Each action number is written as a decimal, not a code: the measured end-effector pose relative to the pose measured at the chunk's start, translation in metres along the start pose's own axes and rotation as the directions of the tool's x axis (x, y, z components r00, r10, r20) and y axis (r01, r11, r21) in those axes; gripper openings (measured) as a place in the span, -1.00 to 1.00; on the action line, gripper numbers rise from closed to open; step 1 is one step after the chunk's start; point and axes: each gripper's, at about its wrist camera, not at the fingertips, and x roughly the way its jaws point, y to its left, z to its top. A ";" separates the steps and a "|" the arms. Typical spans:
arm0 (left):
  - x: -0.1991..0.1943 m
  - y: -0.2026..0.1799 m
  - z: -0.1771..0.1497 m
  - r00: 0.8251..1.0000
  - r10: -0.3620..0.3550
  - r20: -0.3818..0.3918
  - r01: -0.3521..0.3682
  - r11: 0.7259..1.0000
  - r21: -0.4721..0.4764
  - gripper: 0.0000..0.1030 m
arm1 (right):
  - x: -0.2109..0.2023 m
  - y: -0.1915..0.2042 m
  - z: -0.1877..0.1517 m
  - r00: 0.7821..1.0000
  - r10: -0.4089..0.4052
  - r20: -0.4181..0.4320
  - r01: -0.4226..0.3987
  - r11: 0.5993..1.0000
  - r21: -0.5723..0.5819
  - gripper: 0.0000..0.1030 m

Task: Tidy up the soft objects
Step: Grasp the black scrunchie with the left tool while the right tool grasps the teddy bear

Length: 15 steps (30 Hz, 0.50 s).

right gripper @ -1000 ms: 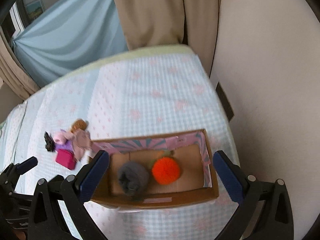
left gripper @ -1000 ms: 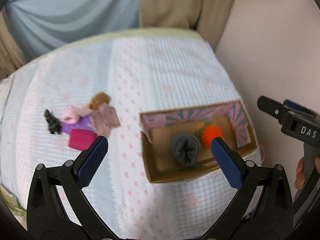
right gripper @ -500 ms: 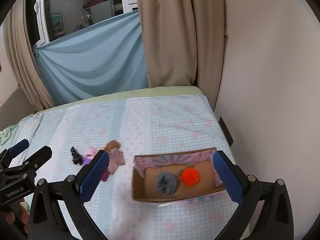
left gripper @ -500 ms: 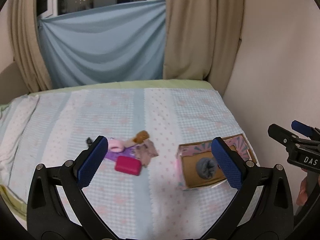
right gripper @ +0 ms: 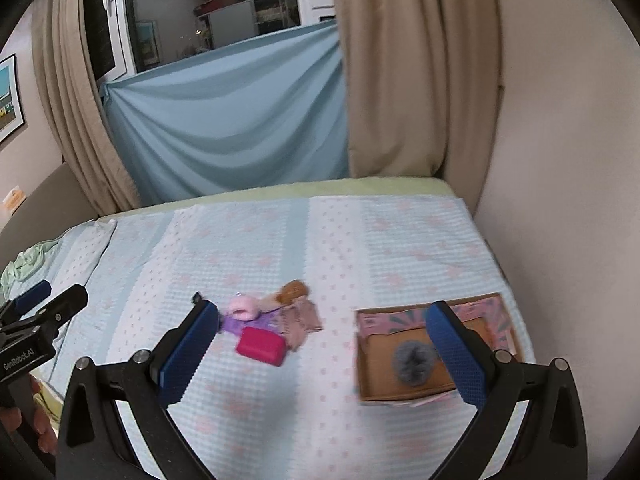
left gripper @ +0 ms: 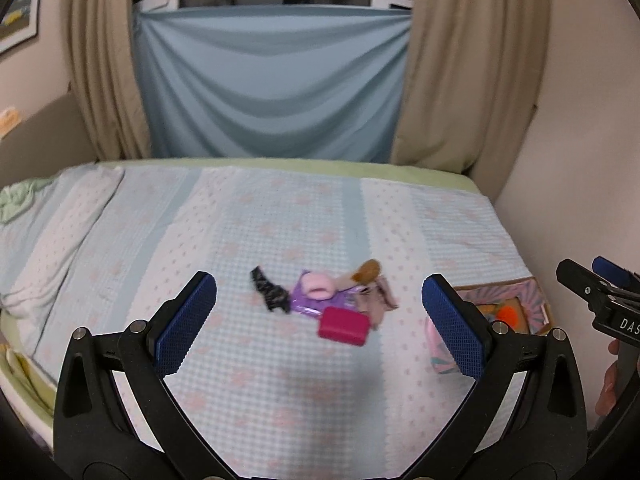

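A small pile of soft things lies mid-bed: a magenta pouch (left gripper: pixel 343 325) (right gripper: pixel 261 346), a pink round item (left gripper: pixel 318 285) (right gripper: pixel 243 307), a purple piece (left gripper: pixel 304 300), a black scrap (left gripper: pixel 269 294), a beige cloth (left gripper: pixel 376 300) (right gripper: pixel 301 320) and a brown plush (left gripper: pixel 367 271) (right gripper: pixel 294 290). A cardboard box (right gripper: pixel 374 378) at right holds a grey pompom (right gripper: pixel 412 360); an orange pompom (left gripper: pixel 508 314) shows in the left wrist view. My left gripper (left gripper: pixel 318 326) is open and empty, near the pile. My right gripper (right gripper: pixel 320 350) is open and empty, between pile and box.
The bed has a pale blue checked cover (left gripper: pixel 280 220) with a green edge. A wall (right gripper: pixel 560 160) runs along the right side, close to the box. Beige curtains (right gripper: pixel 400 80) and a blue drape (left gripper: pixel 272 88) hang behind. A crumpled green cloth (left gripper: pixel 20 200) lies far left.
Both grippers have pulled back and tilted up from over the box. The view now takes in the whole bed, and the left gripper has swung left toward the pile. Both stay open.
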 end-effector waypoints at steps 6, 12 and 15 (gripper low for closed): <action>0.040 0.065 -0.003 0.998 0.003 -0.060 -0.005 1.000 -0.029 0.99 | 0.042 0.046 0.000 0.999 0.026 -0.030 -0.025 0.999 0.031 1.00; 0.109 0.107 -0.017 0.988 0.002 -0.155 -0.011 0.998 -0.054 0.99 | 0.102 0.075 -0.006 0.996 0.040 -0.075 -0.035 0.997 0.067 1.00; 0.149 0.125 -0.025 0.979 -0.017 -0.205 -0.007 0.993 -0.114 0.99 | 0.135 0.077 -0.007 0.993 0.045 -0.108 -0.035 0.995 0.096 1.00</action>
